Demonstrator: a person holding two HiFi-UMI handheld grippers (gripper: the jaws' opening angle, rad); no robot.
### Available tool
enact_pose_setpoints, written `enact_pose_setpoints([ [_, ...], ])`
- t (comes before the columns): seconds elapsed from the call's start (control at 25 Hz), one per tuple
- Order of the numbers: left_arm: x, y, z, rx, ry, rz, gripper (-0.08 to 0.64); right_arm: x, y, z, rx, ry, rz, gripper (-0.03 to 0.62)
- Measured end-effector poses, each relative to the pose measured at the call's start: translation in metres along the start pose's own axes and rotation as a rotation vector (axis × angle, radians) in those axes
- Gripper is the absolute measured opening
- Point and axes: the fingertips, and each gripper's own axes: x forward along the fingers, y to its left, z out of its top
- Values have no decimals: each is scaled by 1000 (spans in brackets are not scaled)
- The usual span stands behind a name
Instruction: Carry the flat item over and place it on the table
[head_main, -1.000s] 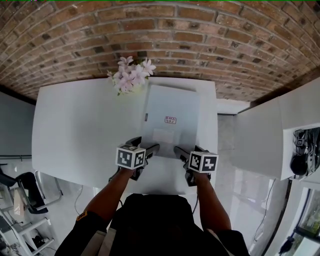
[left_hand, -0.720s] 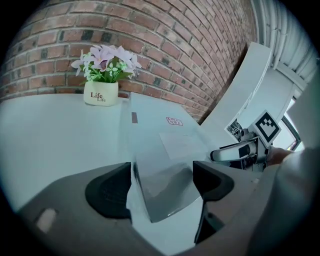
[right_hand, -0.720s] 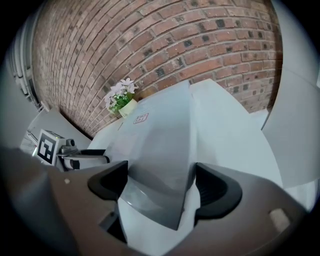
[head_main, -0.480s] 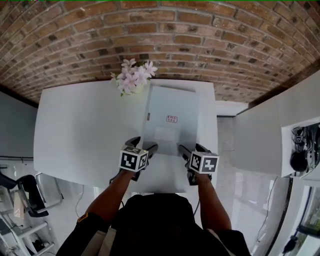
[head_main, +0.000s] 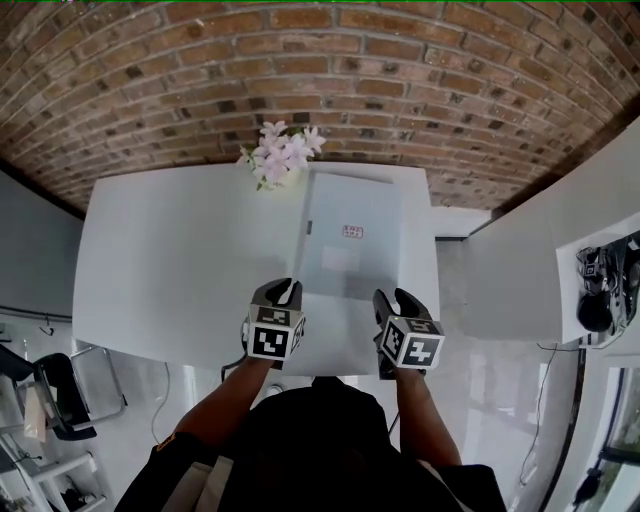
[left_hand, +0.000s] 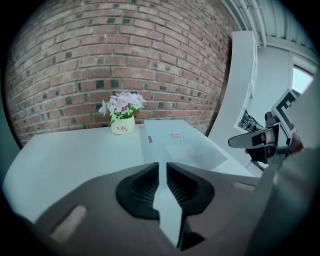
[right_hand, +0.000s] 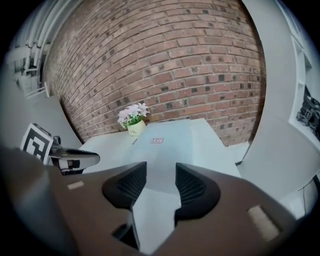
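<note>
The flat pale grey rectangular item with a small red-and-white label (head_main: 352, 235) lies on the white rectangular table (head_main: 180, 260). It is on the right part of the top. Its far left corner is just beside the small white pot of pink flowers (head_main: 282, 152), and its long right side is near the right edge of the table. As far as I can see it rests flat, with no corner raised.

My left tongs (head_main: 283, 290) are at the near left corner of the item and my right tongs (head_main: 393, 298) are at the near right corner. Both point forward and down. Both pairs of jaws have just been closing. The left ones are now only a thin slit apart, not quite together. The right ones stand about half wide. Between each pair I see only the pale surface below, and nothing is pinched, so both tongs are empty.

I judge that the placing step is finished and the item sits where the task wants it. The next move asks very little: to take both tongs away from the near edge without touching or dragging it.
</note>
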Motion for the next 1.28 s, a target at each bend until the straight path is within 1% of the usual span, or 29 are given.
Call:
enact_pose_setpoints([
  [0.04,-9,-4,3,3,-20,-8,28,-6,8,0,-2,-12,-1,168],
  [0.08,-18,-8,6,6,-41,-18,5,-11,15,-1,-5,-26,-1,136],
  [0.24,-55,-24,10,27,-99,-67,5,-32,47,-4,-20,-79,7,11],
  [0.28,-63,-25,10,31,-109,-75,5,-36,56,-4,-28,-89,13,2],
  [0.52,-111,-27,1,48,-162,-105,4,-66,106,-12,-73,-145,21,2],
  [0.8,-164,-27,-22,67,-216,-158,4,-106,157,-41,-85,-201,-4,2],
  [0.96,-196,-26,-41,75,-234,-182,5,-129,181,-63,-75,-215,-25,2],
  [1.12,-223,-29,-63,87,-228,-197,3,-155,200,-85,-59,-224,-49,2],
  [1.28,-247,-40,-76,79,-242,-214,4,-180,216,-100,-82,-220,-53,2],
])
